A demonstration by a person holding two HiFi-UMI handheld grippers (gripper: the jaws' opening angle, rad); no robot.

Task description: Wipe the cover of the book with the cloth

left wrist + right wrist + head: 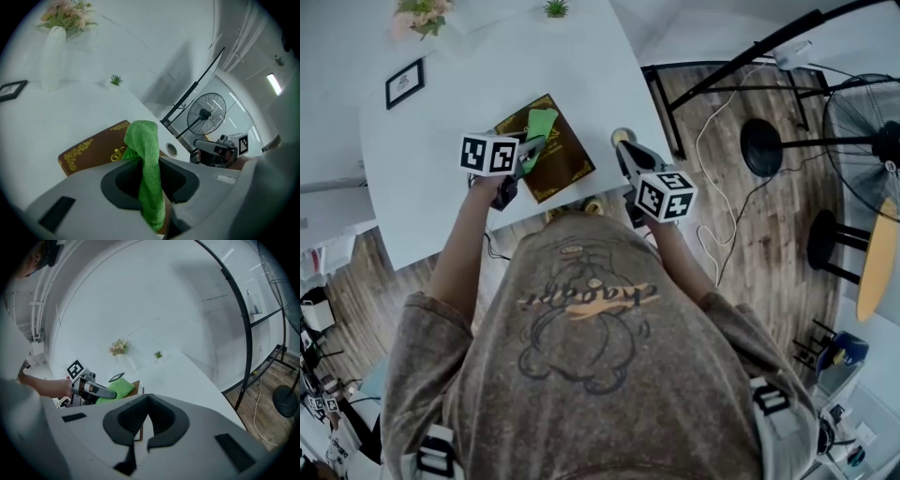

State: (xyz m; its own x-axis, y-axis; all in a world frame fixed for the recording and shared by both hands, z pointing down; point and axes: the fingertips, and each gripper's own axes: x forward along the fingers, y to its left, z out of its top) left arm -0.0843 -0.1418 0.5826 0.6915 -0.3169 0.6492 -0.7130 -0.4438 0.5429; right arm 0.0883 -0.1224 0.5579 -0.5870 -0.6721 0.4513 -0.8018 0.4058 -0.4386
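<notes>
A brown book (553, 155) with gold ornament lies on the white table (441, 169), near its front edge. My left gripper (530, 152) is shut on a green cloth (540, 125), which rests on the book's cover. In the left gripper view the cloth (146, 140) stands up between the jaws of the left gripper (143, 159), with the book (91, 150) beyond it. My right gripper (626, 152) hovers by the table's right edge, shut and holding nothing. Through the right gripper (148, 397) I see the cloth (116, 386) and the book's edge (136, 388).
A picture frame (404, 82), a vase of flowers (422, 17) and a small plant (555, 8) stand at the table's far side. A round cable hole (622, 136) is near the right gripper. A fan (867, 131), black stands and cables are on the floor to the right.
</notes>
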